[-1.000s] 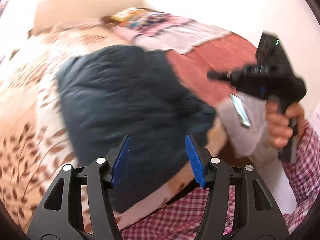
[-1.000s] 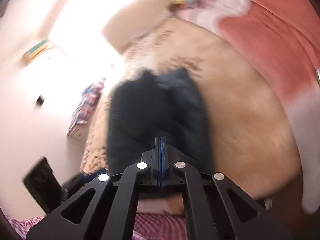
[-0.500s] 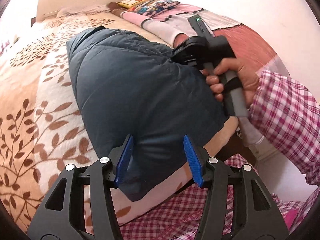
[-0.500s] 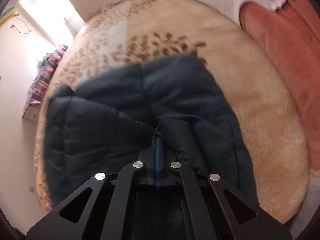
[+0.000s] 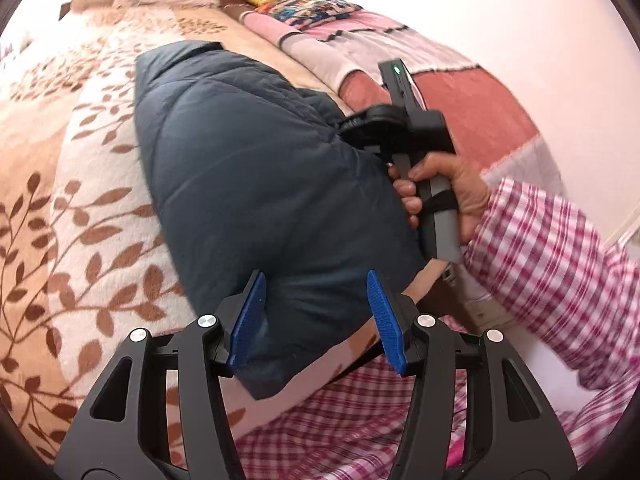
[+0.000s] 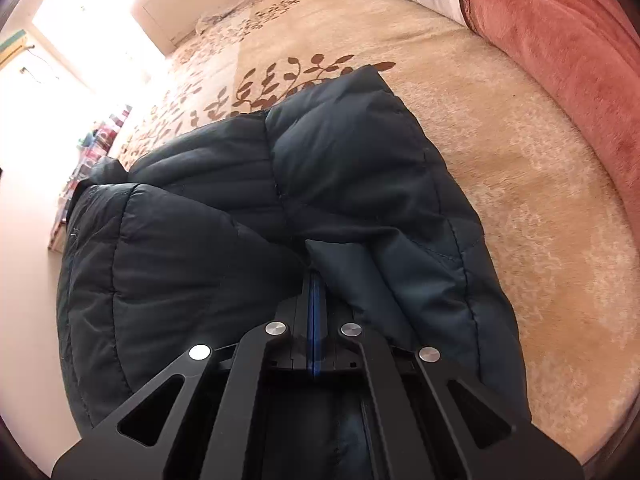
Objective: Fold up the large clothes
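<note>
The dark blue padded jacket (image 5: 256, 184) is the garment in play, and it lies on the bed (image 5: 72, 208), bunched into a thick bundle on the leaf-patterned blanket, its near corner hanging just over the bed's edge. The left hand-held gripper (image 5: 316, 316) hovers right at that near corner, its blue pads (image 5: 250, 320) spread apart, with the puffy fabric showing between them but no pad pressing on it. Over on the other side, the right hand-held gripper (image 6: 315, 280) has its jaws pressed fully together, the tips pushed into a crease of the jacket; whether a sliver of cloth is caught between the pads cannot be told from here. In the left wrist view the person's hand (image 5: 444, 188), in a pink checked sleeve (image 5: 536, 248), holds that gripper down against the jacket's far flank.

Moving outward: the right wrist view shows one panel of the jacket already laid over the rest, with a lower layer sticking out along the right edge. So at least one fold looks done. The bundle is still fat, lumpy and uneven, though, so it reads as somewhere around the middle of the job: judged from here, more folding, squaring of the edges and pressing flat remain. Beyond the jacket, a pink and grey quilt (image 5: 360, 48) and a terracotta blanket (image 6: 560, 60) lie along the wall side of the bed, untouched.
</note>
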### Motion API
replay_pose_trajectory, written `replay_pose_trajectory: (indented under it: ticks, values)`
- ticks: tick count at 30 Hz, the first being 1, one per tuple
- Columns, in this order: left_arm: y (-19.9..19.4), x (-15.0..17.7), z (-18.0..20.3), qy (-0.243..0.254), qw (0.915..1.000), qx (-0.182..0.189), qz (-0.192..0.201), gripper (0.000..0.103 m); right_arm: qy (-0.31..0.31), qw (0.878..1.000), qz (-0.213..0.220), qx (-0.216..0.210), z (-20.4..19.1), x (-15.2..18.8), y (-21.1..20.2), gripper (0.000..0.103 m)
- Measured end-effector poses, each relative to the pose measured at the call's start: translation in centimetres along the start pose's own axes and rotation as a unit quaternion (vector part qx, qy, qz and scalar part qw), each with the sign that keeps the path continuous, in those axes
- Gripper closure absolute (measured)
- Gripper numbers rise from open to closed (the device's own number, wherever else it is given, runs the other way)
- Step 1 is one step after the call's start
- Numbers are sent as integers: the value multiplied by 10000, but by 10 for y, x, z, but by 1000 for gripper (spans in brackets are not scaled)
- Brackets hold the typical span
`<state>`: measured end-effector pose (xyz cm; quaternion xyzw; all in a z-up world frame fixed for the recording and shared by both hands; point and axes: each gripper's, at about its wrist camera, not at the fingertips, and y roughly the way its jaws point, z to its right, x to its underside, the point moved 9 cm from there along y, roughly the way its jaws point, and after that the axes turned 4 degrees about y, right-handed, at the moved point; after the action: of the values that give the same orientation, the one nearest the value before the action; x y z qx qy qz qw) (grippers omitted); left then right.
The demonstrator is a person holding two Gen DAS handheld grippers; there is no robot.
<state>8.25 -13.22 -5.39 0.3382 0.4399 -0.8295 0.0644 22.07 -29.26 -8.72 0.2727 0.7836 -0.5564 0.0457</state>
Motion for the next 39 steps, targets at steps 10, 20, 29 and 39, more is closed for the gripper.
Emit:
replay_pose_trajectory:
  ticks: [10, 20, 29, 39]
  values:
    - [-26, 10, -60, -935, 9955, -120, -39, 34, 333, 9992, 8, 212, -1, -7, -1, 103]
    - [-47, -4, -56, -708, 9974, 104, 40, 31, 383, 9979, 458, -243, -21, 27, -94, 99]
    - [-55, 13, -54, -915, 9956, 32, 221, 31, 688, 9975, 86, 157, 37, 122, -107, 101]
    - [-47, 11, -48, -1274, 9911, -349, 193, 26, 538, 9982, -66, -245, 44, 125, -83, 101]
